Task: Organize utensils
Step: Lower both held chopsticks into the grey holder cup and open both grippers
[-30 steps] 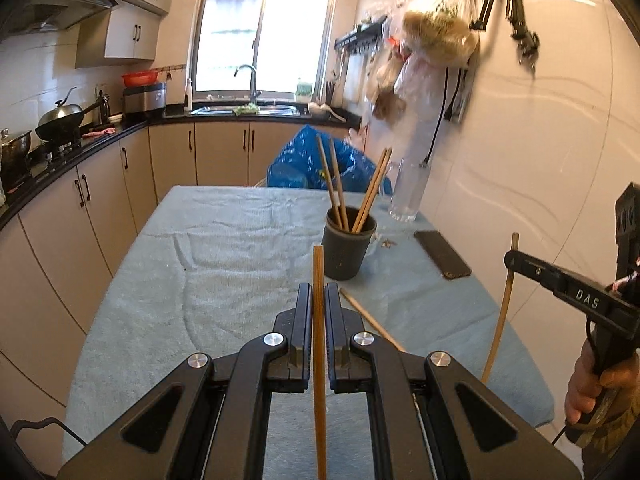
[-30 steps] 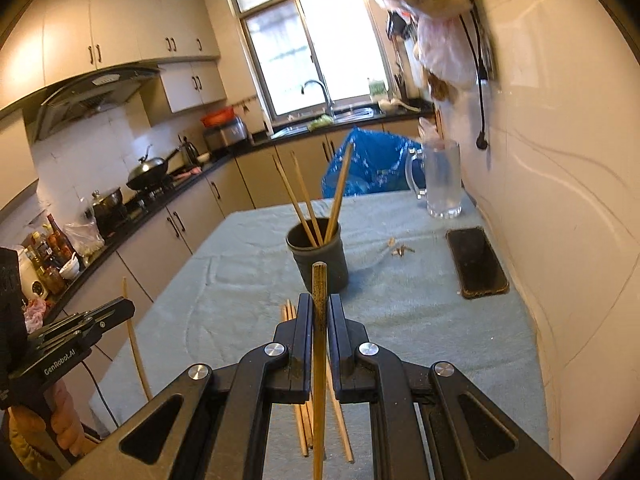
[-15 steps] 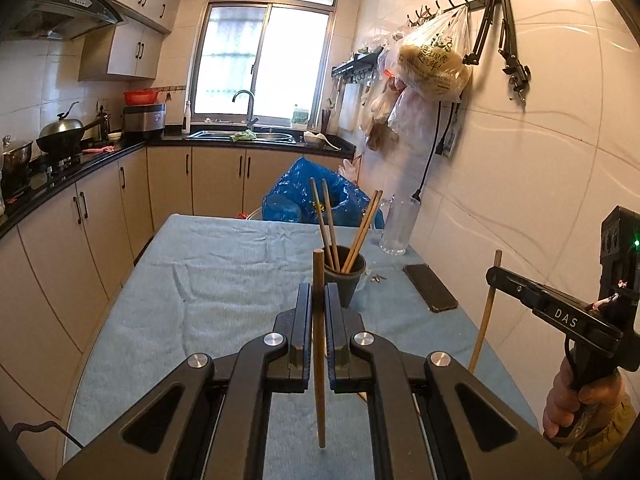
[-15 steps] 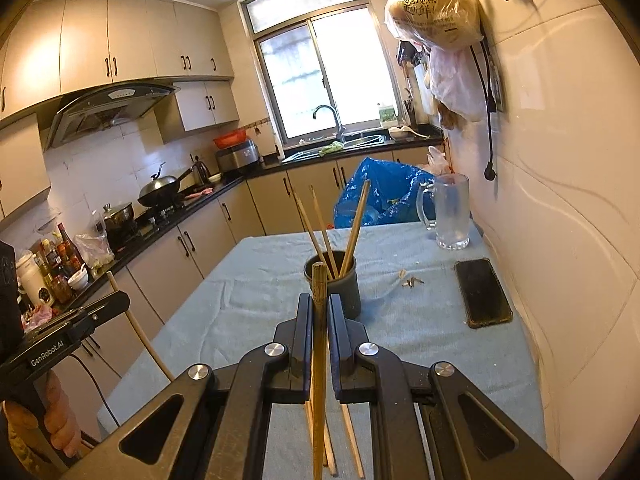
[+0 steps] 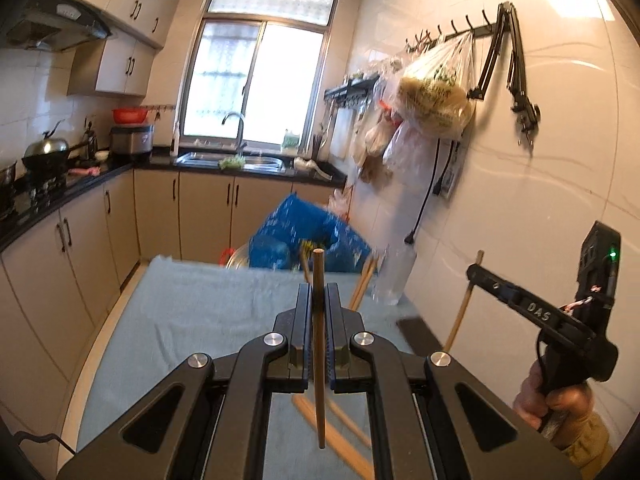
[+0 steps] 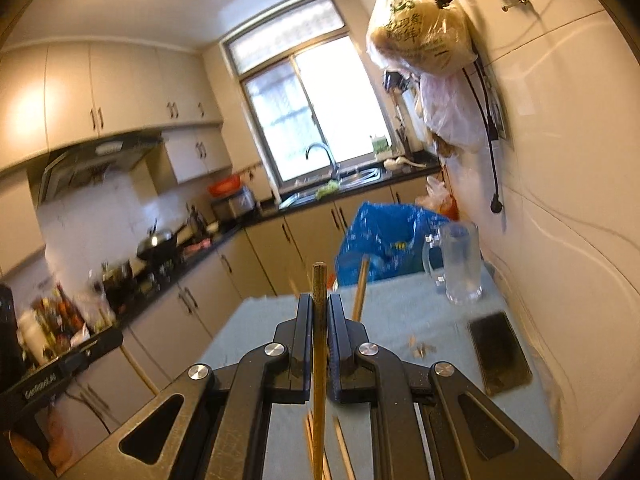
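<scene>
My left gripper [image 5: 318, 296] is shut on a wooden chopstick [image 5: 319, 344] held upright above the table. My right gripper [image 6: 320, 304] is shut on another wooden chopstick [image 6: 319, 360], also upright; it shows from the side in the left wrist view [image 5: 532, 312] with its chopstick [image 5: 462, 308]. The holder cup is hidden behind the fingers; only the tips of chopsticks standing in it show [image 5: 362, 284] [image 6: 360, 292]. Loose chopsticks [image 5: 340, 440] [image 6: 340, 452] lie on the cloth below the grippers.
A blue-grey cloth covers the table [image 5: 192, 312]. A glass mug [image 6: 460, 264], a dark phone [image 6: 500, 352] and small bits [image 6: 420, 348] sit at the right by the tiled wall. A blue bag [image 5: 300, 236] is behind the table. Bags hang on wall hooks [image 5: 432, 96].
Both grippers have risen and tilted upward with their chopsticks. The cup has dropped behind the fingers and the table sits lower in both views.
</scene>
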The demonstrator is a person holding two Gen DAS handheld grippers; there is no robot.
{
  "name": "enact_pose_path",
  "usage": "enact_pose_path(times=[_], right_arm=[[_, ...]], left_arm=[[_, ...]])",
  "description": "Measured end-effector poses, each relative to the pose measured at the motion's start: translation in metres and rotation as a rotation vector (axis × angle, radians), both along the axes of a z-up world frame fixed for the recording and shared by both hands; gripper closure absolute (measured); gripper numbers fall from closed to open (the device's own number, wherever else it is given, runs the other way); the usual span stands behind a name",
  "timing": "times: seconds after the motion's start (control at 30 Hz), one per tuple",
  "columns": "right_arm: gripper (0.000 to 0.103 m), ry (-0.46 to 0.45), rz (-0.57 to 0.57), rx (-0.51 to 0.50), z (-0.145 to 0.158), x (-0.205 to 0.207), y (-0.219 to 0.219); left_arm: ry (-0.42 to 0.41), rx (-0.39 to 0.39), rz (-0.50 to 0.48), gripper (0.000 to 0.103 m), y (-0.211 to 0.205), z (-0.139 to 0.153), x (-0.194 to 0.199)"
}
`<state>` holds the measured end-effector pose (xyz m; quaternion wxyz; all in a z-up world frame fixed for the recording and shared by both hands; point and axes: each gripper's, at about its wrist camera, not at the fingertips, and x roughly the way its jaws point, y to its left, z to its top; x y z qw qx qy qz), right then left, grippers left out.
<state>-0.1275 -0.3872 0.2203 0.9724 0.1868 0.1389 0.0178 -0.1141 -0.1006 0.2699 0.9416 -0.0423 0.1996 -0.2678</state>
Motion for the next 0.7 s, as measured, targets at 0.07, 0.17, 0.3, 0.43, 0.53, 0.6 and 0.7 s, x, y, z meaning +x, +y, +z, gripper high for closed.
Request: enact_pose_path(times=[0.07,0.17,0.3,0.43,0.53,0.6,0.7], right_arm=[[0.096,-0.021,-0.011,0.013,0.009,0.016,-0.005],[0.096,-0.052,-0.025,0.016,0.022,0.037,-0.008],[0.096,-0.091,-0.061,-0.013,0.035,0.066,-0.008],[0.096,-0.107,-0.115,-0.059,0.032,0.099,-0.007],[0.096,-0.087,-0.142,-0.075,0.021,0.122,-0.011],[0.096,-0.044,-0.146,-0.067,0.005,0.137,-0.014],[0.096,0.017,-0.146,-0.049,-0.017,0.15,-0.021]], left_arm=[[-0.034,-0.002,0.011,0.098,-0.011,0.013,0.015],[-0.069,-0.011,0.013,0.098,-0.026,0.028,0.035],[-0.087,-0.019,0.015,0.098,-0.053,0.036,0.071],[-0.051,-0.008,0.009,0.098,-0.079,0.026,0.109],[-0.013,0.004,0.018,0.098,-0.093,0.011,0.136],[0.025,0.018,0.028,0.098,-0.1,-0.003,0.152],[0.084,0.041,0.032,0.098,-0.107,-0.023,0.17]])
